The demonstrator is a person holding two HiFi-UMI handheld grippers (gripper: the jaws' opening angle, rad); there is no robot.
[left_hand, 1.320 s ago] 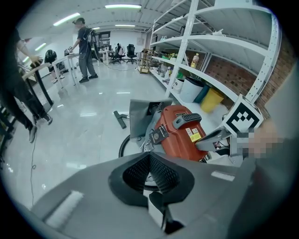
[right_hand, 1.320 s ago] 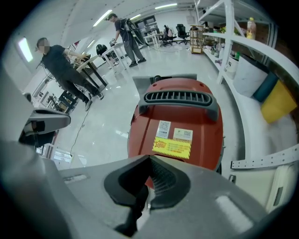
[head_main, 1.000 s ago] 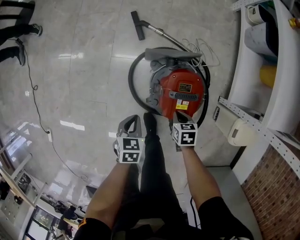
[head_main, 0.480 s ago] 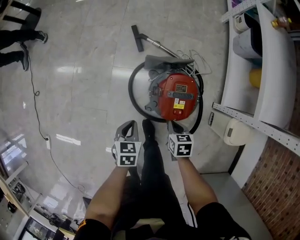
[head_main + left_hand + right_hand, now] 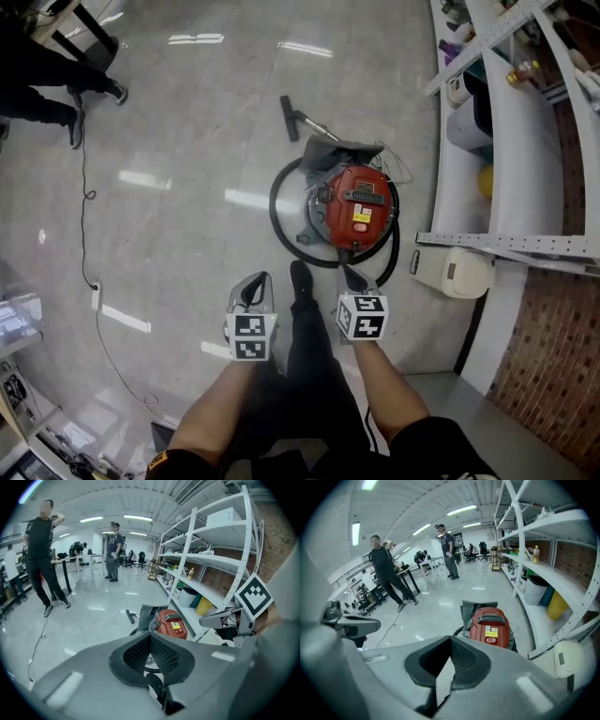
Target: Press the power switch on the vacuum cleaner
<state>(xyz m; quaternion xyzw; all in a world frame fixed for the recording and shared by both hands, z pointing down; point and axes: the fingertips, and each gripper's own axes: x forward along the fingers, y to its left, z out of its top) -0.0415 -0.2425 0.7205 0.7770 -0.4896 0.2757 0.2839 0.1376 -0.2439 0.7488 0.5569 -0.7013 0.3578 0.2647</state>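
With the red vacuum cleaner (image 5: 356,208) on the floor well ahead, and left gripper (image 5: 254,287) and right gripper (image 5: 353,279) both closed on nothing, bring the right one squarely down onto the likely power switch (image 5: 490,640)

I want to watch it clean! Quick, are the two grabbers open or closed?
Left gripper: closed, holding nothing.
Right gripper: closed, holding nothing.

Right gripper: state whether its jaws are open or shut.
Shut. In the right gripper view, the right gripper has its jaws meeting at the tips with nothing between them; the red vacuum cleaner stands apart, farther ahead.
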